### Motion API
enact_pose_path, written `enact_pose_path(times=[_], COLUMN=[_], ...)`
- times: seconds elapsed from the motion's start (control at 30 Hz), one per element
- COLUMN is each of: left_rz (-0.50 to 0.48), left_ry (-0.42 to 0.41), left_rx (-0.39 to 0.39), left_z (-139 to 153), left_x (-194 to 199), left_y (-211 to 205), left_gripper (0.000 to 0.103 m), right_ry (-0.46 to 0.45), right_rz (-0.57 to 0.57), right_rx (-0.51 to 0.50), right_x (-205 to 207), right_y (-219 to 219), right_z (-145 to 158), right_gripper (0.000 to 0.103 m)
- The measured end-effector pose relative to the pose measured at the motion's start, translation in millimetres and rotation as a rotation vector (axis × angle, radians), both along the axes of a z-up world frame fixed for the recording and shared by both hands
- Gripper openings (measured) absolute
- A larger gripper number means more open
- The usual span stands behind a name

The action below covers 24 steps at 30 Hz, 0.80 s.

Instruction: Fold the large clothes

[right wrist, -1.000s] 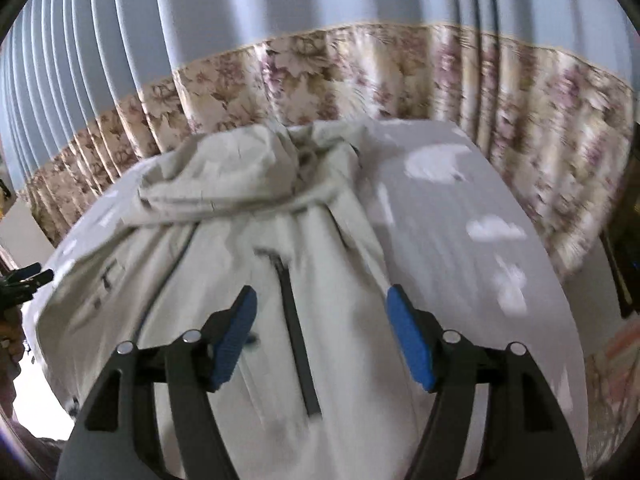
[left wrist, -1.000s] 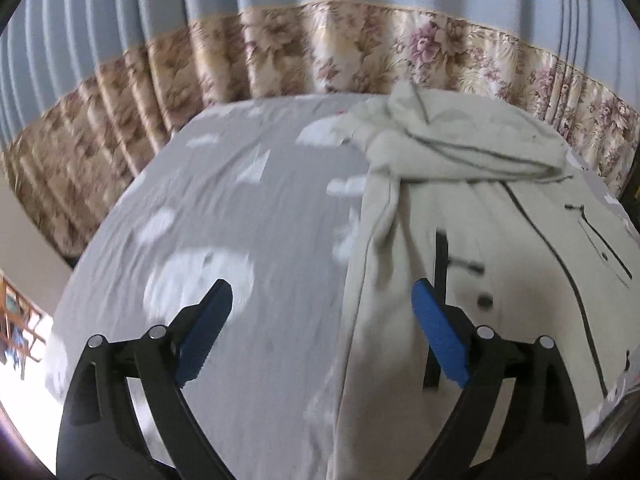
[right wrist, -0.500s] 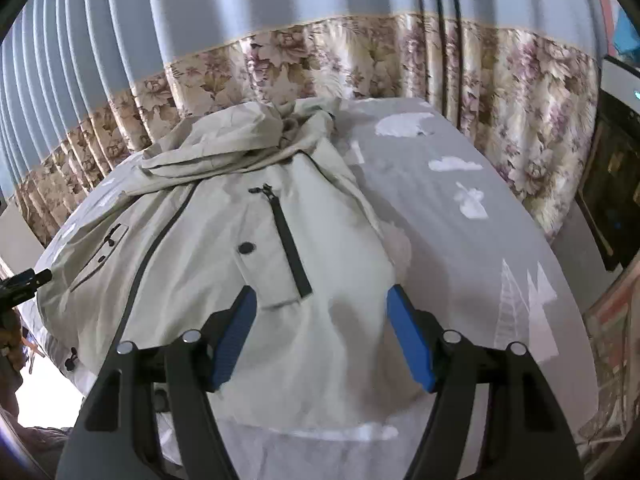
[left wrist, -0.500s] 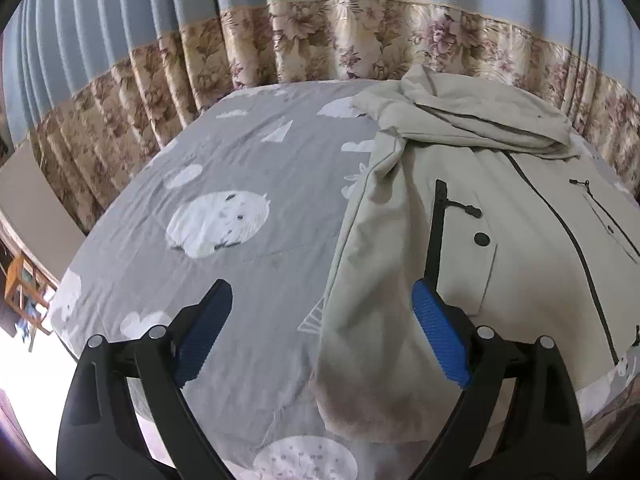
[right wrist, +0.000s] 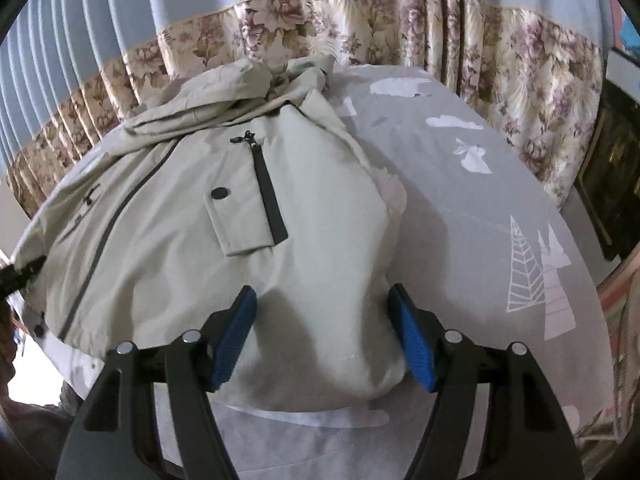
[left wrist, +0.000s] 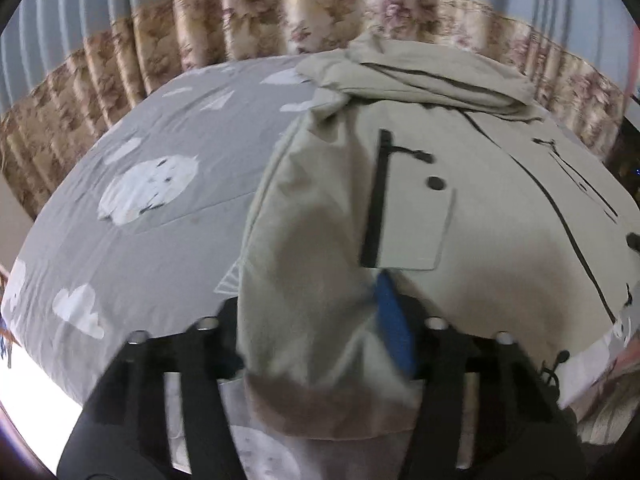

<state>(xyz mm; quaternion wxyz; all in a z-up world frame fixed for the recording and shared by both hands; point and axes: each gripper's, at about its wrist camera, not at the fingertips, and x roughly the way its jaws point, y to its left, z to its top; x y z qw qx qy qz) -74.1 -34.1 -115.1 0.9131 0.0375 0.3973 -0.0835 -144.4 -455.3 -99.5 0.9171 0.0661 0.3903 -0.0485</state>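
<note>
Blue curtains (right wrist: pixel 120 20) with a floral band hang behind a bed (left wrist: pixel 140 240) covered in a grey sheet printed with white clouds and trees. Across it lies a beige jacket (right wrist: pixel 192 216), front up, hood bunched at the upper middle of both views, dark zips and a flapped pocket showing.

At the bottom of the left view, the left gripper (left wrist: pixel 308 332) has just been closing; jacket fabric fills the gap and hides one pad, the blue pad (left wrist: pixel 394 332) pressing its fold. At the bottom of the right view, the right gripper (right wrist: pixel 322 336) stands wide apart, the jacket's lower corner between its pads, neither pressing it.
</note>
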Motion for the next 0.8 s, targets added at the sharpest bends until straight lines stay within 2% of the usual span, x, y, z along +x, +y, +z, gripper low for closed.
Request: enact_pose_path(times=[0.07, 0.13, 0.2, 0.23, 0.33, 0.5, 0.7, 0.8], left_rz=[-0.014, -0.04, -0.04, -0.036, -0.018, -0.002, 0.015, -0.004], left_ry=[0.0, -0.007, -0.018, -0.019, -0.012, -0.064, -0.145, -0.146], left_rx=[-0.022, -0.019, -0.013, -0.014, -0.05, -0.056, -0.101, -0.07], left_z=[1, 2, 3, 3, 5, 30, 99, 112], left_x=[-2, -4, -4, -4, -2, -2, -12, -20], left_y=[-3, -9, -12, -13, -6, 9, 41, 45], left_gripper=[0.031, 0.014, 0.008, 0.006, 0.003, 0.003, 0.003, 0.003], right_ry=[0.004, 0.006, 0.011, 0.008, 0.0, -0.049, -0.178, -0.226], right_rz=[0.007, 0.015, 0.019, 0.012, 0.006, 0.101, 0.217, 0.219], right_rx=[-0.012, -0.029, -0.05, -0.049, 0.013, 0.044, 0.114, 0.126], right_x=[-1, -3, -5, -6, -8, -10, -25, -40], right_y=[4, 9, 13, 12, 8, 34, 65, 66], right_z=[-1, -1, 0, 2, 9, 37, 89, 105], right_gripper=[0.069, 0.061, 0.04, 0.019, 0.007, 0.005, 0.005, 0.005])
